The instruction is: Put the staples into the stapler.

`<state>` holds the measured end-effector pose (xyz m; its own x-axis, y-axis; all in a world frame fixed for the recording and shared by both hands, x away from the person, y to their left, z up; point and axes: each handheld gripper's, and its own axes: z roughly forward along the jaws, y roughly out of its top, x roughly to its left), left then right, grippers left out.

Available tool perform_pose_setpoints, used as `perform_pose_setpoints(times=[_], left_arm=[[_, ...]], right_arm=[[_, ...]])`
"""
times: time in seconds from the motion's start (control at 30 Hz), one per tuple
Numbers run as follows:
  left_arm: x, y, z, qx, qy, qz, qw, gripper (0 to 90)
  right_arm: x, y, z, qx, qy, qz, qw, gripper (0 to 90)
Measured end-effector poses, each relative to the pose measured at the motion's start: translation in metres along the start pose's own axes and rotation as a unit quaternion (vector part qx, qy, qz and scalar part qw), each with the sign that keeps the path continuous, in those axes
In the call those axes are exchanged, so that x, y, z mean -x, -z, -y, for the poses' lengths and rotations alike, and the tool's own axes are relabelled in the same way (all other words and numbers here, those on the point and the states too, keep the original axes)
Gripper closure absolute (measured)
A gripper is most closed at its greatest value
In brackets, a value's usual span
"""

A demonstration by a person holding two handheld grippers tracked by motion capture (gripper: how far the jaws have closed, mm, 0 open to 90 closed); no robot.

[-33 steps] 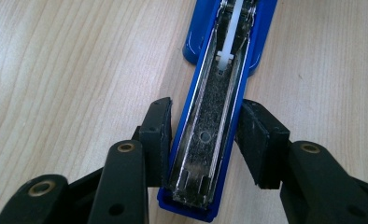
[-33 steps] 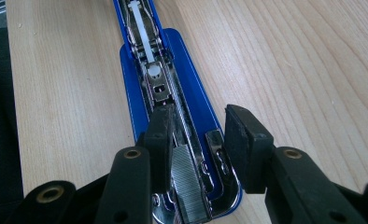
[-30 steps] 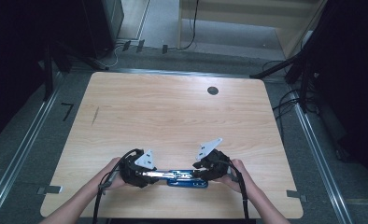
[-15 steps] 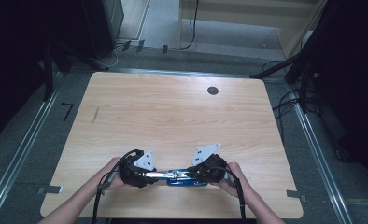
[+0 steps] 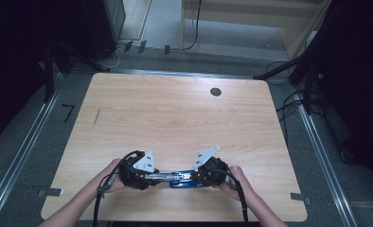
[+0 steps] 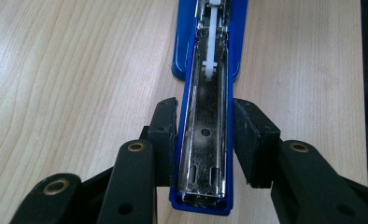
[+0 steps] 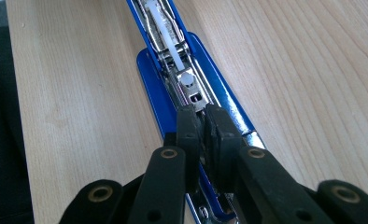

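Blue stapler lies opened out at the table's near edge, magazine bare. Left gripper clamps the magazine's front end; right gripper has just pinched shut above its rear. Loading step, likely; next, draw the white pusher back gently

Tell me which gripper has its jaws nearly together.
The right gripper, pinched at the stapler's rear. The left gripper's jaws stand wider, flanking the open tray.

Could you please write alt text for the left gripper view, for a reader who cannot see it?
An open blue stapler lies on a wooden table, its metal staple channel facing up. The left gripper has one black jaw on each side of the channel's near end.
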<state>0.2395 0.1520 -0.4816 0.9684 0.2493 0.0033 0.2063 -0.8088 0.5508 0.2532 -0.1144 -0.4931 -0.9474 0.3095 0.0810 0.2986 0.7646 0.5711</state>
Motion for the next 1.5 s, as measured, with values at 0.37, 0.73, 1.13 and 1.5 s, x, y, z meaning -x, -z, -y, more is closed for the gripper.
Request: perform_pose_setpoints(times=[0.37,0.73,1.13,1.5], left_arm=[[0.001,0.007,-0.005,0.020,0.000,-0.001,0.9998,63.9],[0.002,0.009,-0.011,0.018,-0.007,-0.008,0.9998,63.7],[0.004,0.011,-0.019,0.023,-0.012,-0.010,0.9996,64.2],[0.005,0.013,-0.026,0.032,-0.016,-0.012,0.9993,64.3]], right_arm=[[0.002,0.000,0.001,0.003,-0.016,-0.010,0.9998,86.5],[0.004,0.000,0.002,0.004,-0.025,-0.015,0.9996,86.4],[0.005,0.000,0.002,0.005,-0.030,-0.019,0.9993,86.4],[0.007,0.000,0.002,0.005,-0.038,-0.025,0.9989,86.4]])
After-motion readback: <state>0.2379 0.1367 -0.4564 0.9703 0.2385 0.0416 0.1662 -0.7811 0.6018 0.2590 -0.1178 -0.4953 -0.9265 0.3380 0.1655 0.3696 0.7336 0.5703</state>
